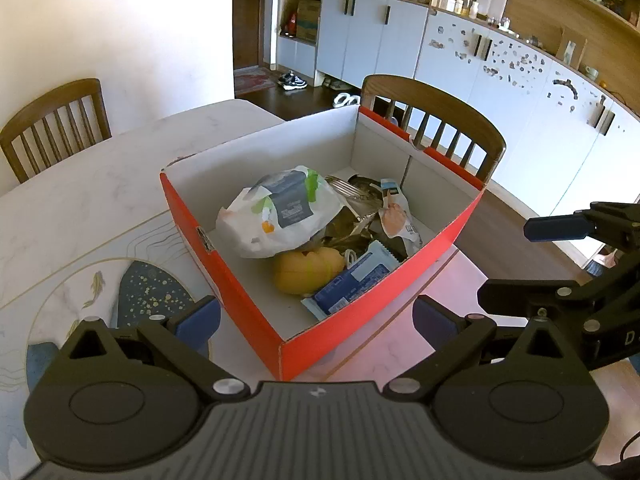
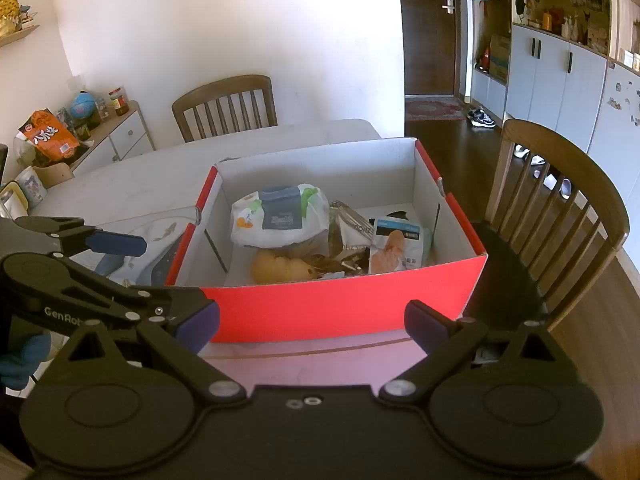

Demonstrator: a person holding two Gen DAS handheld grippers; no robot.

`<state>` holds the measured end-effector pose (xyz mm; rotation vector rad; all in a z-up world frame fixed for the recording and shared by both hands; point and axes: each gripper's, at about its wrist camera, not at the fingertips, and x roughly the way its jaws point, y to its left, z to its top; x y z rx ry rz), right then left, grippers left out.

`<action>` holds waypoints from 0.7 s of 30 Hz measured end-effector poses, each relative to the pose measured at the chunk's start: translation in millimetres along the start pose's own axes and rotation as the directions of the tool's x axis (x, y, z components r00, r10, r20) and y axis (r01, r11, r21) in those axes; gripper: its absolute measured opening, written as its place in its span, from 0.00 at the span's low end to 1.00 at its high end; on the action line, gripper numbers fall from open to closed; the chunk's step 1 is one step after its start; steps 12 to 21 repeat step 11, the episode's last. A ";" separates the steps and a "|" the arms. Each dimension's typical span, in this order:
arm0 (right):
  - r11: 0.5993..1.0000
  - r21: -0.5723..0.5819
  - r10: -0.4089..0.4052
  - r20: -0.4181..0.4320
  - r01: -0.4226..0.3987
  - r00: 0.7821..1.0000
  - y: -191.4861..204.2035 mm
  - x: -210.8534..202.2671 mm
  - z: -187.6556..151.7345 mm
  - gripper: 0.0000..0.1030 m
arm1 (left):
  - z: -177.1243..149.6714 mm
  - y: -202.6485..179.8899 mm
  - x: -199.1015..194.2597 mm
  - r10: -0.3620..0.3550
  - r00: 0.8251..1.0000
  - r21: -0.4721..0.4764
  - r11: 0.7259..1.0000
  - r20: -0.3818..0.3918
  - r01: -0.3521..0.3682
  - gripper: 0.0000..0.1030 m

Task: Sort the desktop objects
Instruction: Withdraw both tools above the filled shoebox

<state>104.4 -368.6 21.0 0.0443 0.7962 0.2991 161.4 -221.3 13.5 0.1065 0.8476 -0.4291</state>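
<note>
- A red cardboard box [image 1: 256,308] with a white interior stands on the pale marble-patterned bench [image 1: 100,184], near its edge; its top is open.
- Inside the box, a white plastic pack with a dark grey label and green tabs [image 1: 280,212] lies on top of the pile, toward the left wall.
- Just below it lies a yellow soft toy-like lump [image 1: 306,272], touching the pack's underside.
- A blue-and-white wrapped packet [image 1: 352,284] leans against the near red wall, just beside the yellow lump.
- A white snack pouch printed with a pale orange picture [image 1: 396,216] stands tilted at the right side of the pile, with crumpled silver and dark wrappers [image 1: 352,216] between it and the white pack.
- The left tongs [image 1: 316,318] stand wide open with nothing between them, hovering over the near corner of the box.
- The right tongs [image 2: 312,322] are likewise spread apart and empty, facing the long red wall of the box from just outside it.
- In the left wrist view the right tongs show at the right edge, beside the box; in the right wrist view the left tongs show at the left edge.
- A printed placemat with a fish and dark blue shapes [image 1: 136,292] lies on the bench left of the box.
- Two wooden chairs stand at the bench: one [image 1: 448,120] behind the box, another [image 1: 56,120] at the far side.
</note>
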 end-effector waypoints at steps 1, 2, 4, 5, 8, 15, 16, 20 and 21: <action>1.000 0.001 0.000 0.000 0.000 1.000 -0.4 0.0 -0.1 0.97 | 0.0 -0.3 -0.3 -0.003 1.000 0.000 1.000 0.002 0.003 1.00; 1.000 0.003 0.000 -0.001 0.000 1.000 -1.0 0.2 0.0 0.97 | -0.1 -0.9 -0.2 -0.001 1.000 0.001 1.000 0.002 0.001 1.00; 1.000 0.002 0.000 -0.003 0.000 1.000 -1.5 0.4 -0.3 0.96 | -0.3 -1.1 -0.3 -0.006 1.000 0.002 1.000 0.002 0.006 1.00; 1.000 0.002 0.000 -0.004 0.000 1.000 -1.6 0.5 -0.6 0.96 | -0.3 -1.4 -0.4 -0.005 1.000 0.002 1.000 0.005 0.005 1.00; 1.000 0.005 -0.001 -0.008 0.001 1.000 -1.9 1.1 -1.3 0.96 | -0.5 -2.3 -0.5 -0.001 1.000 0.003 1.000 0.006 0.001 1.00; 1.000 0.006 -0.002 -0.011 0.002 1.000 -2.0 1.1 -1.8 0.96 | -0.5 -2.7 -0.1 -0.001 1.000 0.005 1.000 0.001 0.001 1.00; 1.000 0.006 -0.002 -0.011 0.002 1.000 -2.0 1.1 -1.8 0.96 | -0.5 -2.7 -0.1 -0.001 1.000 0.005 1.000 0.001 0.001 1.00; 1.000 0.006 -0.002 -0.011 0.002 1.000 -2.0 1.1 -1.8 0.96 | -0.5 -2.7 -0.1 -0.001 1.000 0.005 1.000 0.001 0.001 1.00; 1.000 0.006 -0.002 -0.011 0.002 1.000 -2.0 1.1 -1.8 0.96 | -0.5 -2.7 -0.1 -0.001 1.000 0.005 1.000 0.001 0.001 1.00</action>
